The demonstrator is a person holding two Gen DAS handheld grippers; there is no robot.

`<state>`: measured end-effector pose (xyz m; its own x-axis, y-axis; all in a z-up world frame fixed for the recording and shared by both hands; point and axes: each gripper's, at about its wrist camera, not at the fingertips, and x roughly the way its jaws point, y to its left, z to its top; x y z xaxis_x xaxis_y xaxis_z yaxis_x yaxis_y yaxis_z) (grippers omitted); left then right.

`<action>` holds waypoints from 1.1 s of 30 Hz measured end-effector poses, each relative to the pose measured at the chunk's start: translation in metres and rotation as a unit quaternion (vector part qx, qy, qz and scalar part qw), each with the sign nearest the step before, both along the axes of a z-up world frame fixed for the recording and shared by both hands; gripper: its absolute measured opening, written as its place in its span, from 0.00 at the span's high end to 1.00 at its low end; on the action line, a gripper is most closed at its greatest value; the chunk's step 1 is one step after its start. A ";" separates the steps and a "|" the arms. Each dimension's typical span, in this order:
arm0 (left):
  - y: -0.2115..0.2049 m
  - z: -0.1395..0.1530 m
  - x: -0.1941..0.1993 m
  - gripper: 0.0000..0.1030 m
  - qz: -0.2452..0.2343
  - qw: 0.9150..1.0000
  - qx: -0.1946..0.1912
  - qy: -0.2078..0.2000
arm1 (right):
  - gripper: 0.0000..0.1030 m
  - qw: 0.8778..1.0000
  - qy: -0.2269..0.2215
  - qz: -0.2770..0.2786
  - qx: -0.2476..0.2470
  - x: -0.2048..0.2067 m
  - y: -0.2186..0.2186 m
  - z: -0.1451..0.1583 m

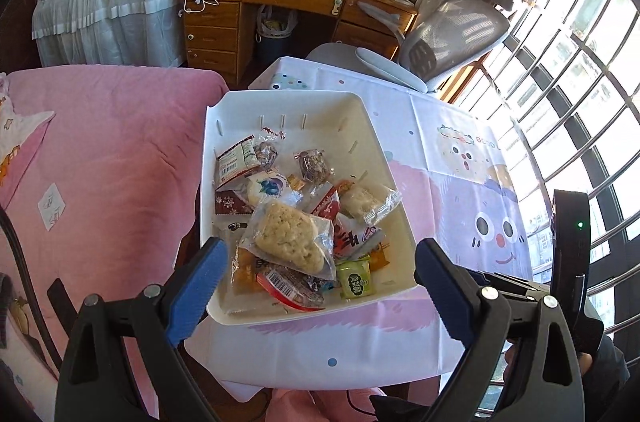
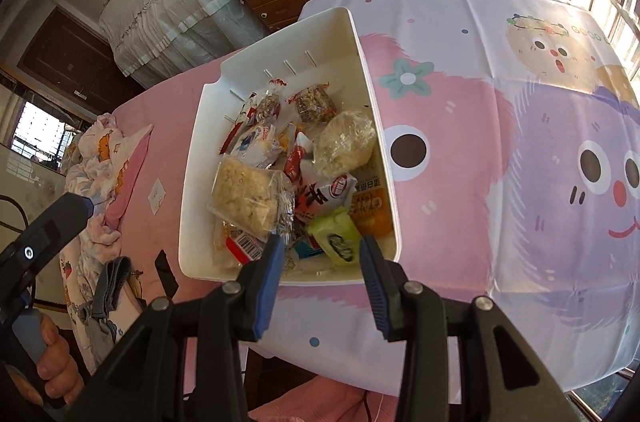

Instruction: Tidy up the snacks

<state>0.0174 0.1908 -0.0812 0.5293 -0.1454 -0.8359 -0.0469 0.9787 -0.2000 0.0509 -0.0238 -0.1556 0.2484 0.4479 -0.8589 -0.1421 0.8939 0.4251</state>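
- The worktop (image 2: 500,142) is covered with a cartoon cloth in pink and purple, and most of it is bare. A pink bed (image 1: 112,150) stands beside it on my left side.
- The white bin (image 1: 374,146) sits on the worktop at the edge that is nearest to the bed. All the snacks I can see are inside it, in one mixed pile; none lies on the cloth.
- My left claw (image 1: 320,286) hangs over the near end of the bin. It is wide open and holds nothing.
- My right claw (image 2: 320,258) points down at the near corner of the bin. Its opening is narrow, and I see nothing pinched between the blue pads (image 2: 269,282), so it is empty.
- On top of the pile lies a big rice cake (image 1: 290,236) in clear wrap. A second, smaller rice cake (image 1: 366,202) rests against the right wall.
- Just under my right claw is a small green packet (image 2: 338,240), near an orange packet (image 2: 372,218) in the corner.
- I judge that the collecting is nearly finished or finished, because the snacks are already together in the bin. If sorting continues, the next move asks me to open the right claw wider before it goes down, since the packets overlap and the thin wraps can slip or catch a neighbour.
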 end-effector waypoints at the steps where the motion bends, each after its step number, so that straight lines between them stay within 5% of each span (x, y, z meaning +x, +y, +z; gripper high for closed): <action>1: -0.002 -0.001 -0.003 0.08 -0.003 1.000 0.001 0.002 | 0.61 1.000 -0.001 -0.003 0.000 -0.004 -0.004 0.000; 9: -0.039 -0.013 -0.012 0.08 -0.032 0.999 -0.002 0.034 | 0.55 0.999 0.010 -0.034 -0.017 -0.041 -0.057 -0.003; 17: -0.118 -0.019 -0.027 0.08 -0.057 0.998 0.005 0.042 | 0.49 0.997 0.023 -0.069 -0.032 -0.080 -0.134 0.001; 26: -0.198 0.023 -0.051 0.08 -0.072 0.997 0.029 -0.002 | 0.35 0.996 -0.035 -0.054 -0.069 -0.119 -0.200 0.063; 33: -0.234 0.065 -0.069 0.08 -0.079 0.996 0.035 -0.027 | 0.25 0.994 -0.074 -0.059 -0.049 -0.142 -0.226 0.118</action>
<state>-0.0520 -0.0436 -0.0163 0.5489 -0.1733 -0.8177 0.1178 0.9845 -0.1296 -0.0915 -0.2501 -0.0376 0.4215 0.3237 -0.8471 -0.0875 0.9443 0.3173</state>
